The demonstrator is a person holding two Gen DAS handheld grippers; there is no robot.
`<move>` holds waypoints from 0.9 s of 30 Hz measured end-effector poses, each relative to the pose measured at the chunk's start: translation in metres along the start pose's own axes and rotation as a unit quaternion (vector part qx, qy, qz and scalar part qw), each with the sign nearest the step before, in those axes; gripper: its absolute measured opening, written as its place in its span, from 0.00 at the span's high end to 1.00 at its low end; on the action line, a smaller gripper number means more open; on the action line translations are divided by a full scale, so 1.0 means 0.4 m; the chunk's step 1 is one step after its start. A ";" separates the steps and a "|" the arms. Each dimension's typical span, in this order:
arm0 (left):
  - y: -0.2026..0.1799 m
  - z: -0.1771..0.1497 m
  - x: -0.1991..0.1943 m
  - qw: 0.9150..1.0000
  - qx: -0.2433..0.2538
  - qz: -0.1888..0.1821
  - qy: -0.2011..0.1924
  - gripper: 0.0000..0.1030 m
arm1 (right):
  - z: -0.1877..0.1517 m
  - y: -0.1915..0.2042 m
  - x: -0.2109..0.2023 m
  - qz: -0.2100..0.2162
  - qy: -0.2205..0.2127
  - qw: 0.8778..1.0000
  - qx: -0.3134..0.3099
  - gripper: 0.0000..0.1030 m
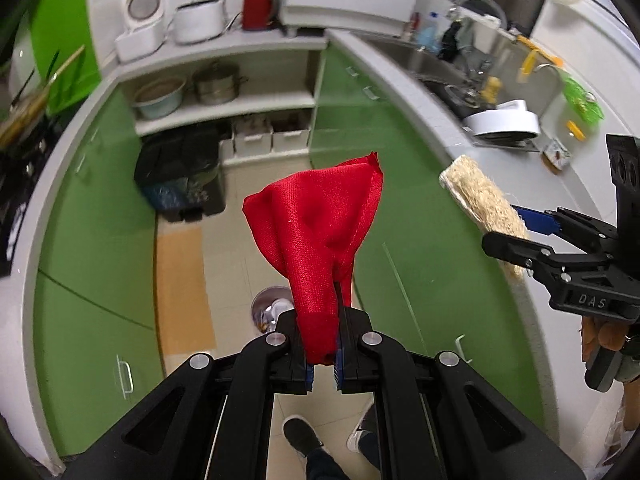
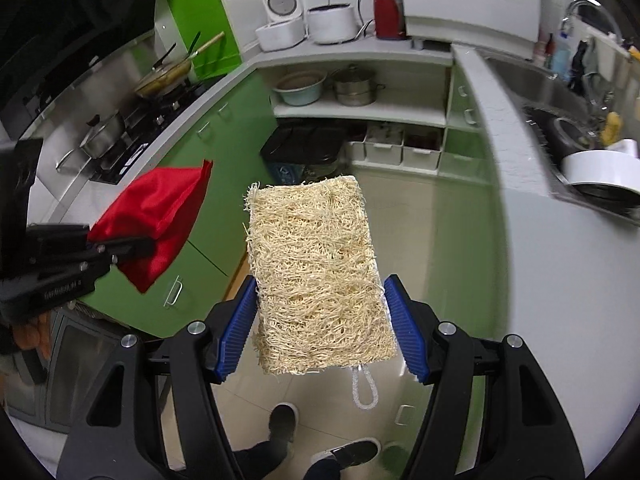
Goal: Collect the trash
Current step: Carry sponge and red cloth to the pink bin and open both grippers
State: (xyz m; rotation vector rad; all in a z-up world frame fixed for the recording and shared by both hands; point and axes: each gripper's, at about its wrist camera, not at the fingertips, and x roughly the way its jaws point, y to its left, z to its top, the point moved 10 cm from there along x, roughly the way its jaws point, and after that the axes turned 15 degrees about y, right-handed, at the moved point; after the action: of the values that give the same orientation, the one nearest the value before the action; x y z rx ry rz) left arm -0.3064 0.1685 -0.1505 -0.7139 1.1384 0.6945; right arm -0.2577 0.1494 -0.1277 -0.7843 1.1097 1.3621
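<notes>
While both tools are held above the kitchen floor [image 1: 192,264], the left hand-held gripper [image 1: 323,364] is clamped shut on a red cloth [image 1: 316,232], whose bunched lower end is pinched between the blue pads and whose loose upper part stands out beyond the fingertips. Seen from the right wrist, the right hand-held gripper [image 2: 320,336] grips a pale loofah scrubber [image 2: 316,272] across its width, one blue pad [image 2: 236,332] against each long edge, with a white cord loop [image 2: 364,388] hanging from the near right corner of the scrubber. Each tool appears in the other's view: the red cloth shows at the left of the right wrist view, and the scrubber at the right of the left wrist view, so the two held things are side by side but apart. On the floor at the far side, in front of the open shelves [image 2: 360,110], stands a black trash bin [image 2: 304,152] with its top open, well apart from both held things. Green cabinet doors [image 1: 400,168] line the room; the table [image 2: 560,280] on the right carries a sink [image 2: 536,80] and a white appliance [image 2: 600,172], and the far table holds a red kettle [image 2: 389,16] and white cookers. A person's two shoes [image 2: 284,420] show on the floor at the near edge.
</notes>
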 end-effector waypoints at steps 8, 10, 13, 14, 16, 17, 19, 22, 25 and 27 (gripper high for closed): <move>0.186 -0.009 0.325 0.999 -0.034 -0.017 0.038 0.93 | 0.032 0.002 0.365 -0.005 0.044 0.999 -0.009 0.38; 0.221 -0.009 0.455 0.998 -0.036 -0.018 0.044 0.93 | 0.017 -0.026 0.498 -0.004 0.056 0.998 -0.010 0.38; 0.261 -0.009 0.627 0.998 -0.038 -0.026 0.048 0.93 | -0.005 -0.065 0.631 -0.003 0.059 0.998 -0.006 0.38; 0.273 -0.008 0.676 0.998 -0.037 -0.028 0.048 0.93 | -0.015 -0.083 0.683 -0.002 0.060 0.998 -0.004 0.38; 0.295 -0.008 0.789 0.997 -0.041 -0.034 0.050 0.92 | -0.032 -0.112 0.766 0.000 0.064 0.998 0.000 0.38; 0.303 -0.009 0.820 0.997 -0.042 -0.037 0.051 0.91 | -0.041 -0.130 0.813 -0.001 0.066 0.998 0.003 0.38; 0.325 -0.009 0.903 0.997 -0.045 -0.039 0.050 0.90 | -0.054 -0.154 0.879 -0.002 0.069 0.998 0.006 0.38; 0.352 -0.011 0.986 0.996 -0.057 -0.044 0.047 0.47 | -0.070 -0.179 0.958 -0.002 0.074 0.997 0.006 0.38; 0.380 -0.010 1.038 0.996 -0.069 -0.041 0.037 0.06 | -0.079 -0.182 1.017 -0.002 0.080 0.997 0.003 0.38; 0.396 -0.016 1.070 0.995 -0.076 -0.042 0.045 0.06 | -0.085 -0.178 1.050 -0.001 0.086 0.996 -0.002 0.38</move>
State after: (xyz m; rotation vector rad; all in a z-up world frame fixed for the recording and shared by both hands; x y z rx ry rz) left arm -0.3207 0.3101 -0.5841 -0.9249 1.1382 0.6898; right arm -0.2444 0.2564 -0.5413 -0.9184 1.2393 1.3143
